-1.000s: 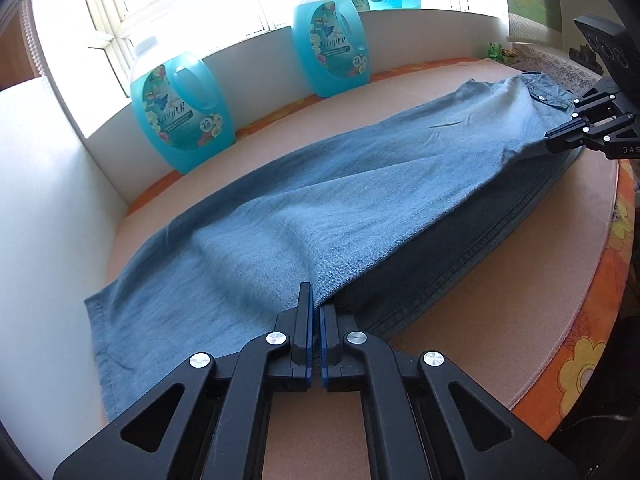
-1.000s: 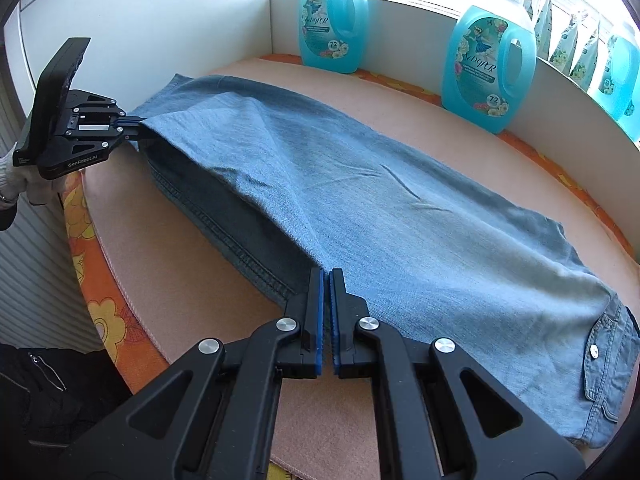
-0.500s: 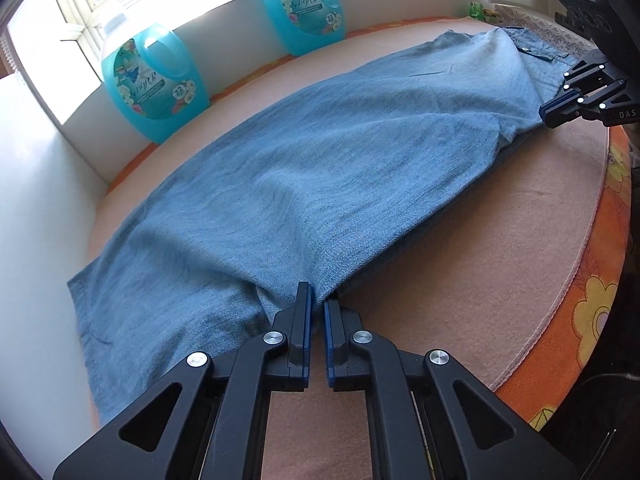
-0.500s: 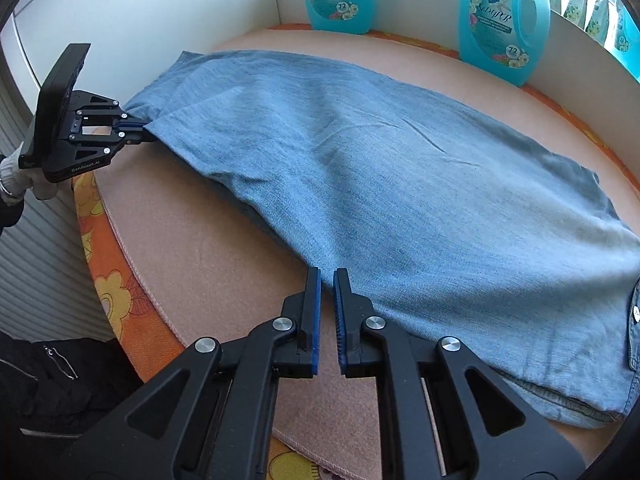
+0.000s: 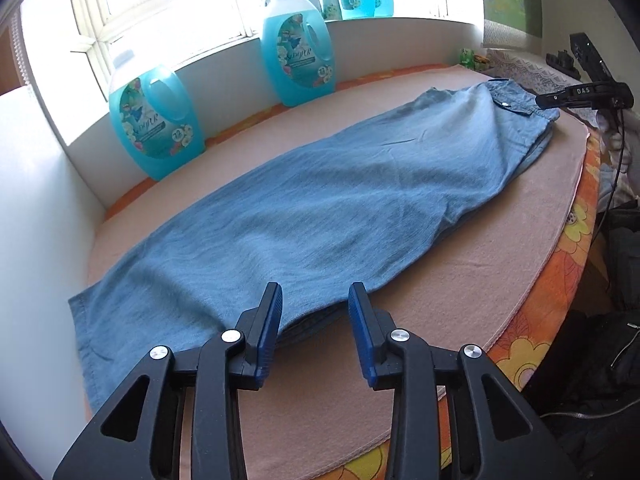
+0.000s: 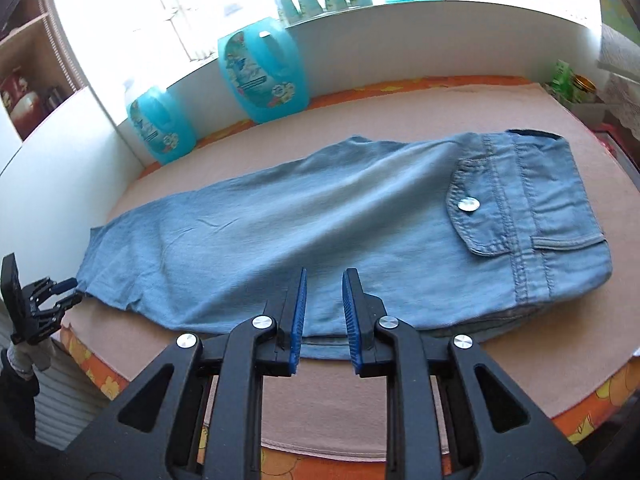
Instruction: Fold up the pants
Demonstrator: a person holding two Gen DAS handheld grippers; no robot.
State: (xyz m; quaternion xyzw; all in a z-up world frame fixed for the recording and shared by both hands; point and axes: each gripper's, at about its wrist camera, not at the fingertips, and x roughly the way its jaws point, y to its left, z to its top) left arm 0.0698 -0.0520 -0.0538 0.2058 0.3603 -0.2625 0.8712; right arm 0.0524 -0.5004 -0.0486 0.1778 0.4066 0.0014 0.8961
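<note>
Left claw (image 5: 314, 312), jaws just opened to a moderate gap, grips nothing; the light blue denim pants (image 5: 320, 208) lie folded lengthwise mid-frame on the pink-covered bench (image 5: 500, 248). Right claw (image 6: 323, 300), jaws just parted narrowly, likewise empty.

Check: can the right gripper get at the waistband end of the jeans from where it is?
Probably yes. The right gripper stands open at the near edge of the jeans; nothing lies between it and the waistband end to its right.

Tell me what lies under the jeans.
Under the jeans lies a pinkish mat over an orange flowered cloth. Along the near edge a lower denim layer shows; anything beneath is covered.
</note>
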